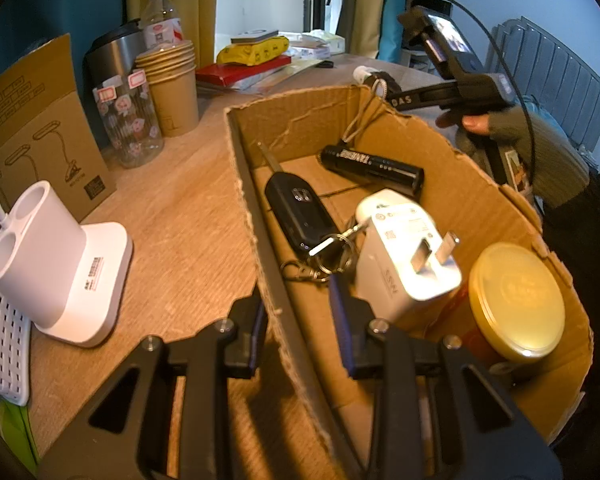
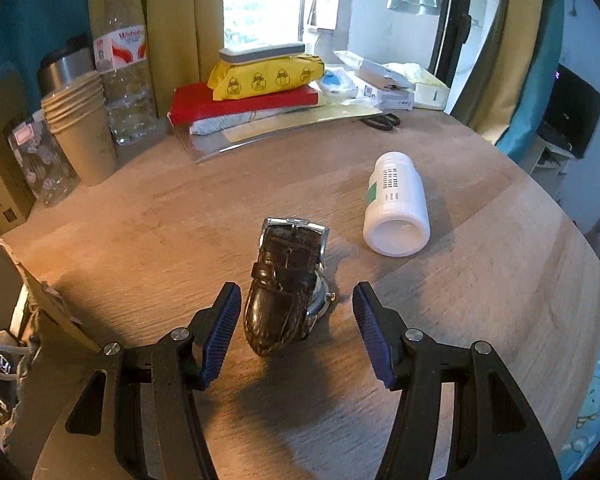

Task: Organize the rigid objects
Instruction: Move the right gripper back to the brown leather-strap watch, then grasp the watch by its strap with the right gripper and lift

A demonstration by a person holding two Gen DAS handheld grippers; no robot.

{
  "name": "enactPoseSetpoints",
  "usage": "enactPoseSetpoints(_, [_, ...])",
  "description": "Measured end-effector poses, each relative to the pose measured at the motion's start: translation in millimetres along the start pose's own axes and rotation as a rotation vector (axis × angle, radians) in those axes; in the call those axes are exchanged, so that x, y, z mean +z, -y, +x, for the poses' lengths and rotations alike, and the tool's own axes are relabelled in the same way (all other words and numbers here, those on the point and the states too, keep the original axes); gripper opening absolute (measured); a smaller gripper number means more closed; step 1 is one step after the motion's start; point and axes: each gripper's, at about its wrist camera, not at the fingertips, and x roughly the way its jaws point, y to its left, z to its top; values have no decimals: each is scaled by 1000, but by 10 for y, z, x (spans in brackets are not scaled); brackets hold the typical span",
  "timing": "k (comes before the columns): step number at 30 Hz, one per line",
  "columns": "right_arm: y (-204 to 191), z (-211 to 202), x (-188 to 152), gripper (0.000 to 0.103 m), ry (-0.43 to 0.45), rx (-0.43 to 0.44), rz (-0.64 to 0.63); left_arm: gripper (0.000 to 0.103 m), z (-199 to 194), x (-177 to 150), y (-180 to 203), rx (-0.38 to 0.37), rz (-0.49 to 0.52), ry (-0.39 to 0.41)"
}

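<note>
The left claw (image 1: 300,320) is clenched on the near wall of the cardboard box (image 1: 472,192), one blue pad outside the torn edge and the other inside. In this left wrist view the box stands on the wooden bench (image 1: 180,220) and holds a black car key (image 1: 300,212) with its ring and clips, a black cylinder with white lettering (image 1: 372,168) lying across the far end, a white charger (image 1: 404,252) with its plug prongs turned up, and a jar with a yellow lid (image 1: 520,300) at the right end. A grey cord (image 1: 364,116) hangs over the far wall. Beyond that wall a sleeved hand (image 1: 500,124) holds the other gripper tool. Left of the box stand a white holder with two round openings (image 1: 52,264), a patterned clear bottle (image 1: 128,120), a stack of paper cups (image 1: 172,92), a steel tumbler (image 1: 108,56) and a water bottle (image 1: 160,16).

In the right wrist view the right claw (image 2: 296,328) is released, its blue pads (image 2: 220,328) standing apart on either side of a wristwatch (image 2: 284,280). The watch lies on the bench (image 2: 480,300) with its dark brown strap buckled in a loop and its metal case at the right; neither pad touches it. A white plastic bottle (image 2: 396,204) lies on its side further back and to the right, well apart from the watch. A corner of the box shows at the left edge. At the back of the bench are a red book (image 2: 244,104) under a yellow pack with duck prints (image 2: 264,76), and black scissors (image 2: 384,120).
</note>
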Motion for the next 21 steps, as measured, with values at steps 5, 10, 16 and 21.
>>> enactPoseSetpoints(5, [2, 55, 33, 61, -15, -13, -6, 31, 0, 0, 0, 0, 0, 0])
enactPoseSetpoints(10, [9, 127, 59, 61, -43, -3, -12, 31, 1, -1, -1, 0, 0, 0])
enactPoseSetpoints(16, [26, 149, 71, 61, -48, 18, 4, 31, 1, 0, -2, 0, 0, 0])
enactPoseSetpoints(21, [61, 148, 78, 46, -41, 47, 13, 31, 1, 0, -1, 0, 0, 0])
